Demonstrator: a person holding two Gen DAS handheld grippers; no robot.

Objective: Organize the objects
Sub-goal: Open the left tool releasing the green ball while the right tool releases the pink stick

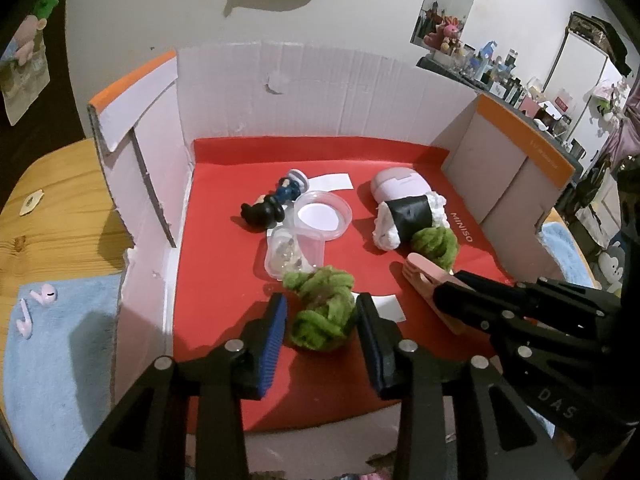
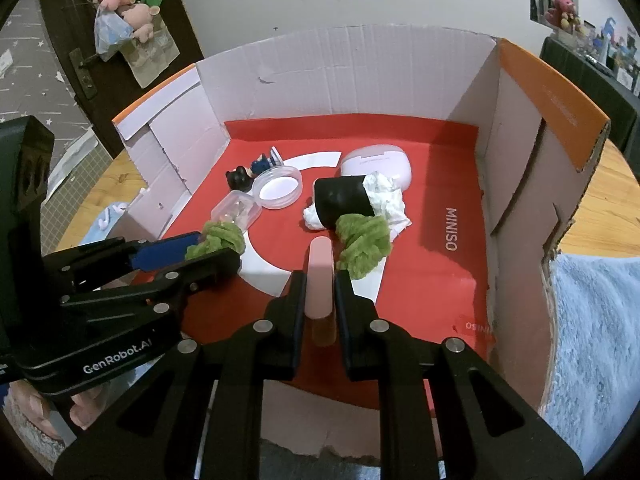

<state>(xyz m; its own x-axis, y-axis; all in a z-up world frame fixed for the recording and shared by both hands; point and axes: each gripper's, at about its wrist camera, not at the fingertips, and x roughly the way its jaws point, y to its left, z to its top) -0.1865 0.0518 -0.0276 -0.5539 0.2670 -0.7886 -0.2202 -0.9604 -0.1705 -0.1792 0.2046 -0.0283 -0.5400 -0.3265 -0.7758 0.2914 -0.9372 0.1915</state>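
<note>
The left gripper (image 1: pixel 322 312) hangs just above the red liner (image 1: pixel 224 280) of the open cardboard box (image 1: pixel 320 92); its blue-padded fingers (image 1: pixel 276 332) stand a little apart on either side of a green yarn knot (image 1: pixel 320 312), and no pad can be seen pressing on it. Beside it the right gripper (image 2: pixel 320 296) has its fingers closed tight on a pink tube (image 2: pixel 319 276), whose free end points into the box. Just beyond the tube lies a second green knot (image 2: pixel 362 242), touching a black-banded white rice-ball toy (image 2: pixel 352 202). Left of that sit a clear lidded tub (image 1: pixel 290 256) with small pale bits inside and a round clear dish (image 1: pixel 322 216) that looks empty. Farther back lie a dark figurine (image 1: pixel 276 202) on its side and a pale lilac case (image 1: pixel 400 184).

Only the left view shows two pink earbuds (image 1: pixel 38 308) on a blue towel (image 1: pixel 60 352) outside the box on the wooden counter (image 1: pixel 52 216). Only the right view shows a hand (image 2: pixel 80 412) under the left gripper
</note>
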